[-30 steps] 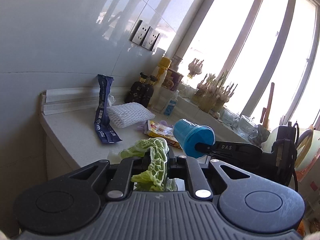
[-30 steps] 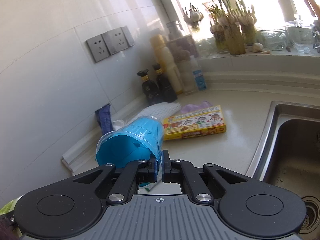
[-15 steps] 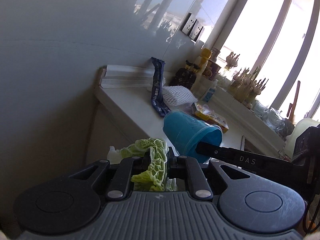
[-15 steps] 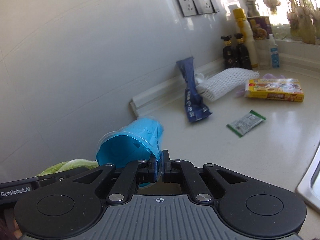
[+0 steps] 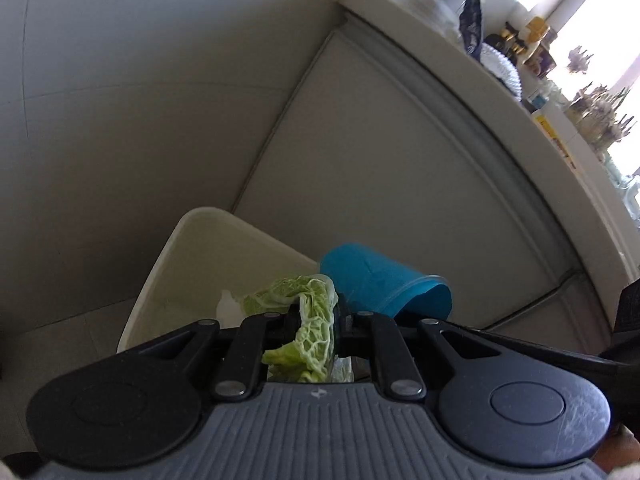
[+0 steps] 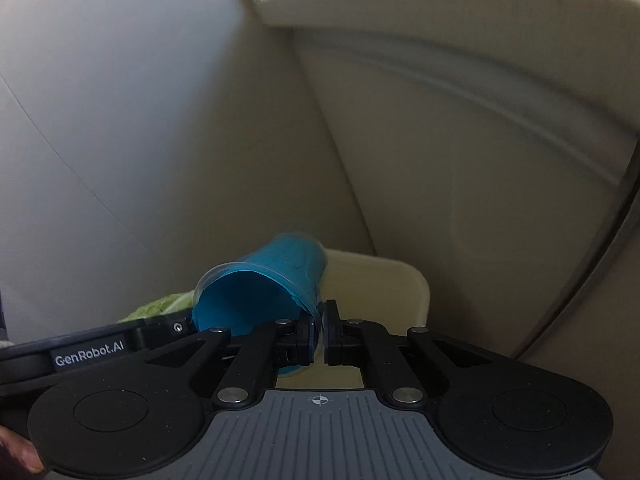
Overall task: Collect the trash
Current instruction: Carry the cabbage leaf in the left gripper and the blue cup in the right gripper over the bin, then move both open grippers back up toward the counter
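Note:
My left gripper (image 5: 314,322) is shut on a green cabbage leaf (image 5: 308,320) and holds it above a cream bin (image 5: 192,248) on the floor. My right gripper (image 6: 320,332) is shut on the rim of a blue plastic cup (image 6: 272,280), tilted on its side just right of the leaf. The cup also shows in the left wrist view (image 5: 380,284). The bin's far corner shows in the right wrist view (image 6: 400,284). The leaf peeks out behind the left gripper's body in the right wrist view (image 6: 160,306).
The bin stands in the corner between a tiled wall (image 5: 140,100) and a cabinet door (image 5: 400,180). The counter edge (image 5: 520,112) runs overhead with a dark blue wrapper (image 5: 470,20), bottles and a yellow box on top.
Both grippers have moved down and left off the counter, with the leaf and cup still held. They now hang over the bin by the cabinet.

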Demonstrator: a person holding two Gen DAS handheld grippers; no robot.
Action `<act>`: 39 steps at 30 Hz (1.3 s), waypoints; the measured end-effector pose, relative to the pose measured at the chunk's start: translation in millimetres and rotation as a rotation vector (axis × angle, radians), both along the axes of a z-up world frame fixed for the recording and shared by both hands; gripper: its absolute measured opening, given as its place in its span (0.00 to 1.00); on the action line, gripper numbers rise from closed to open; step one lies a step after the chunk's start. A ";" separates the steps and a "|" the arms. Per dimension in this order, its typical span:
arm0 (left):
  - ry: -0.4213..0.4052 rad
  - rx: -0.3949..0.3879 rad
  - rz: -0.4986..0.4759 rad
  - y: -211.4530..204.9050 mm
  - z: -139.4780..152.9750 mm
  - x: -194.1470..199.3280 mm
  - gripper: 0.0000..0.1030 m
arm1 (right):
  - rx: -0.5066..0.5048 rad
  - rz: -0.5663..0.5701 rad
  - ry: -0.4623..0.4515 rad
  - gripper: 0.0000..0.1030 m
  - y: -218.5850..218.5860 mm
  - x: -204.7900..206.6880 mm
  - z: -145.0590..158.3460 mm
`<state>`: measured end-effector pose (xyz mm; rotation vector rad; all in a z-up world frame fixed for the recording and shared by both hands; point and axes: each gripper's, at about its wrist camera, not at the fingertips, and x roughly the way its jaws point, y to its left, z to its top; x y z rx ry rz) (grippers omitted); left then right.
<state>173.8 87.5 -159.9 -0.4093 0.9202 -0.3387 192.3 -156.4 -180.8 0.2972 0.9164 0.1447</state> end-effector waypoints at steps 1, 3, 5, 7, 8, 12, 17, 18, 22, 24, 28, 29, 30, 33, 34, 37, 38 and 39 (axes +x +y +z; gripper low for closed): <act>0.012 0.019 -0.003 -3.2 -6.3 4.4 0.11 | -0.006 -0.003 0.023 0.03 0.4 2.9 -9.3; 0.043 0.074 -0.007 -9.9 -17.4 13.8 0.11 | -0.025 -0.002 0.065 0.03 1.7 8.5 -26.3; 0.074 0.128 -0.007 -14.0 -29.6 20.1 0.12 | -0.066 0.000 0.101 0.03 4.3 12.0 -41.3; 0.105 0.181 -0.017 -20.9 -39.4 26.1 0.12 | -0.104 0.015 0.129 0.03 7.4 13.1 -53.1; 0.117 0.202 -0.026 -24.4 -43.0 28.1 0.12 | -0.117 0.023 0.144 0.03 8.5 13.6 -58.3; 0.172 0.256 -0.054 -35.7 -55.0 34.8 0.12 | -0.152 0.077 0.190 0.03 11.8 12.2 -74.7; 0.193 0.293 -0.071 -41.7 -56.7 39.5 0.13 | -0.182 0.139 0.208 0.03 17.3 13.3 -82.7; 0.196 0.296 -0.073 -41.5 -56.4 39.6 0.13 | -0.181 0.142 0.212 0.04 16.5 12.4 -83.1; 0.212 0.304 -0.074 -47.2 -50.9 45.5 0.14 | -0.182 0.143 0.226 0.08 9.3 20.0 -83.1; 0.212 0.308 -0.081 -49.4 -45.6 50.6 0.17 | -0.177 0.141 0.222 0.11 22.2 29.5 -82.9; 0.176 0.343 -0.078 -54.4 -32.7 49.5 0.46 | -0.150 0.132 0.234 0.40 10.9 33.2 -73.0; 0.169 0.344 -0.076 -54.8 -28.9 49.5 0.49 | -0.149 0.130 0.226 0.46 9.5 33.4 -70.2; 0.163 0.346 -0.075 -55.2 -25.5 49.7 0.53 | -0.151 0.132 0.216 0.53 8.8 32.5 -68.4; 0.153 0.355 -0.070 -56.7 -18.7 49.4 0.59 | -0.154 0.135 0.209 0.54 7.2 29.9 -61.8; 0.148 0.356 -0.066 -56.8 -15.9 49.4 0.61 | -0.153 0.135 0.206 0.54 6.4 29.3 -59.1; 0.127 0.346 -0.066 -54.4 -6.4 47.2 0.69 | -0.149 0.134 0.190 0.62 1.3 26.4 -53.5; 0.119 0.341 -0.069 -54.3 -1.3 46.1 0.71 | -0.146 0.136 0.185 0.63 -1.9 25.2 -53.8; 0.108 0.336 -0.073 -54.4 5.1 44.1 0.74 | -0.141 0.142 0.181 0.65 -2.8 20.3 -49.7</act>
